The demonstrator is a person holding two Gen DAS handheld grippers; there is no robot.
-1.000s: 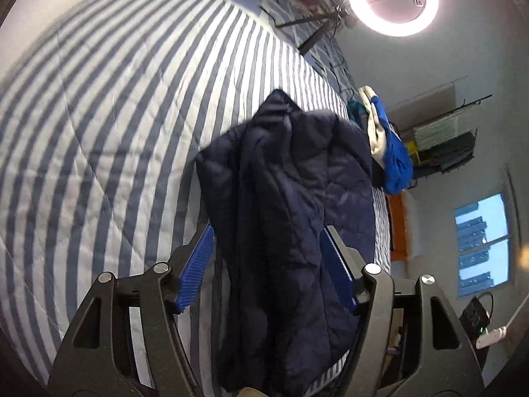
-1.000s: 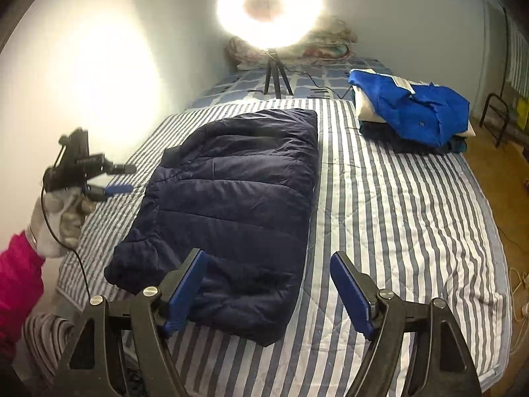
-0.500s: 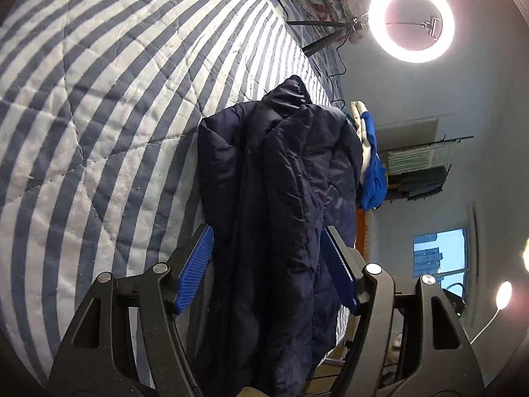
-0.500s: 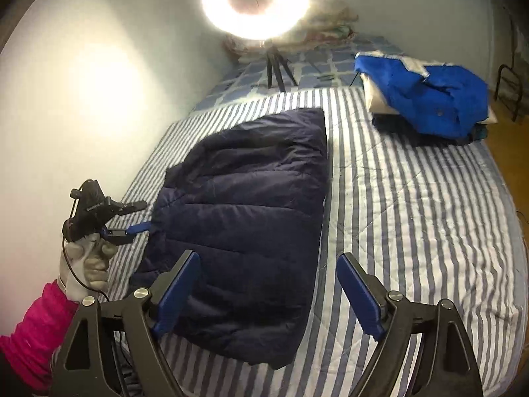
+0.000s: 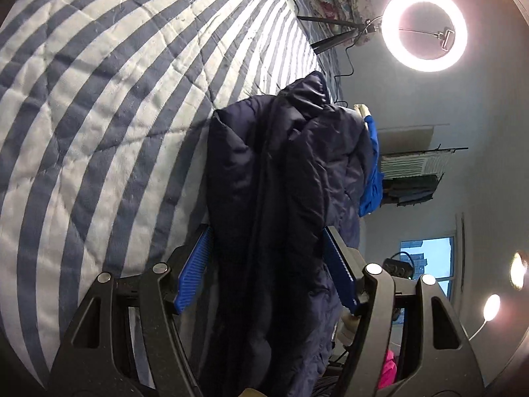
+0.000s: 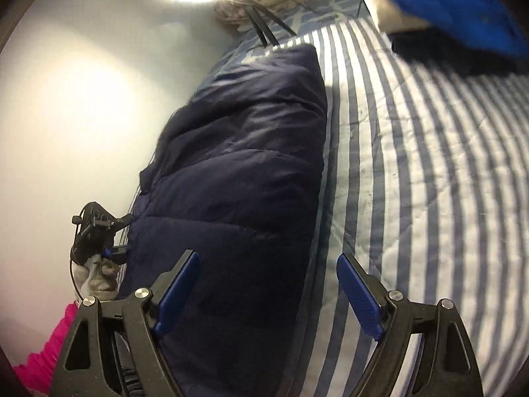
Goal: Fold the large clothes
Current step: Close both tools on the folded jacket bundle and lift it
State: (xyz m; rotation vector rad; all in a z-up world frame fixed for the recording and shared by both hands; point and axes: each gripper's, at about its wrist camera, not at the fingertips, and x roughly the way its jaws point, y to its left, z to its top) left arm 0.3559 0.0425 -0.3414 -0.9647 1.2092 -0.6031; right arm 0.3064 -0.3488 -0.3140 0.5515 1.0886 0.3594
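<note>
A dark navy quilted jacket (image 6: 238, 172) lies folded lengthwise on the striped bed quilt (image 6: 429, 165), along the wall side. My right gripper (image 6: 267, 256) hovers open low over the jacket's near end; its left pad is over the fabric and its right pad over the quilt. The left gripper (image 6: 122, 235), held by a gloved hand (image 6: 96, 278), sits at the jacket's left edge. In the left wrist view the jacket (image 5: 281, 198) fills the gap between the blue pads of the left gripper (image 5: 267, 231). The pads stand wide and do not squeeze the fabric.
A pile of clothes with a bright blue garment (image 6: 446, 10) on top sits at the far right of the bed. A ring light (image 5: 426, 29) on a tripod (image 5: 330, 33) stands at the bed's head. A pale wall (image 6: 66, 115) runs along the left. A pink sleeve (image 6: 49, 357) shows at bottom left.
The right gripper dropped and closed in on the jacket's near end, jaws a little wider. The left gripper sank from the air to the jacket's left edge and rolled.
</note>
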